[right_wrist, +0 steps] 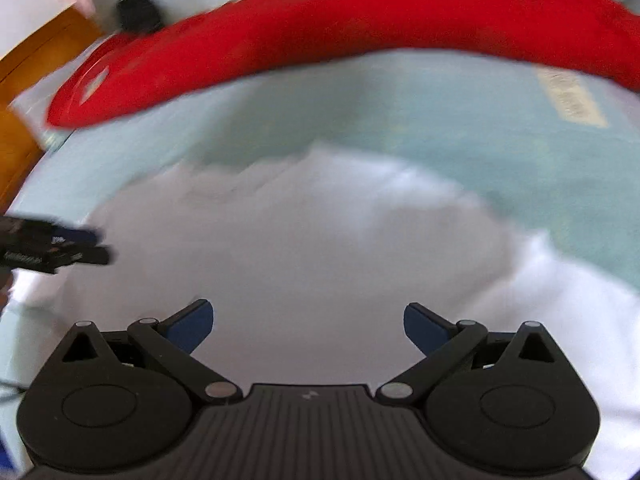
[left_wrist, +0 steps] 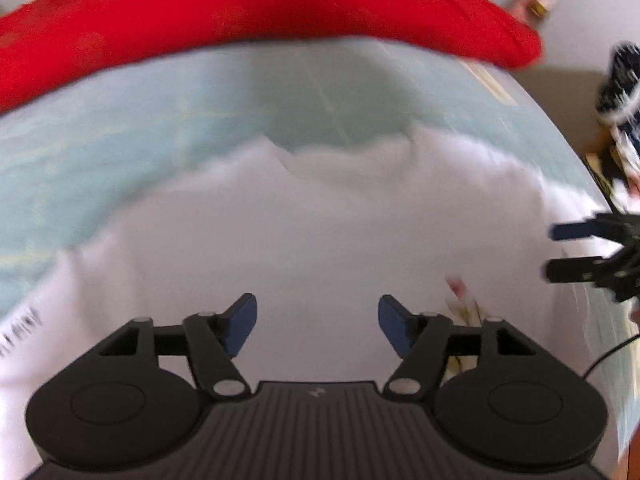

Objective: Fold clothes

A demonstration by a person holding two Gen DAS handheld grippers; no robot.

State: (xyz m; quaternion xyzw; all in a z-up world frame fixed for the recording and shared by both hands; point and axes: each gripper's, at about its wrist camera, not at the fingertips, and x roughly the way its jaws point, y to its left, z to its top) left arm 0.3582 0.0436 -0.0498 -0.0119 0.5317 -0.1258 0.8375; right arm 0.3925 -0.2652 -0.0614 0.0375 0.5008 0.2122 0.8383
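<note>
A white garment (left_wrist: 312,232) lies spread on a pale green surface (left_wrist: 160,120), with a small printed motif (left_wrist: 460,296) near its right side. Above it my left gripper (left_wrist: 318,326) hangs open, nothing between its blue pads. In the right wrist view the same white garment (right_wrist: 304,248) fills the middle, and my right gripper (right_wrist: 308,326) is open over it, jaws wide and empty. Each gripper shows at the edge of the other's view: the right gripper (left_wrist: 560,250) at the right, the left gripper (right_wrist: 96,246) at the left. Both views are blurred.
A red cloth (left_wrist: 260,16) lies along the far side of the green surface (right_wrist: 440,120). A wooden edge (right_wrist: 24,80) shows at the far left of the right wrist view. Dark and patterned things (left_wrist: 616,80) sit beyond the surface's right edge.
</note>
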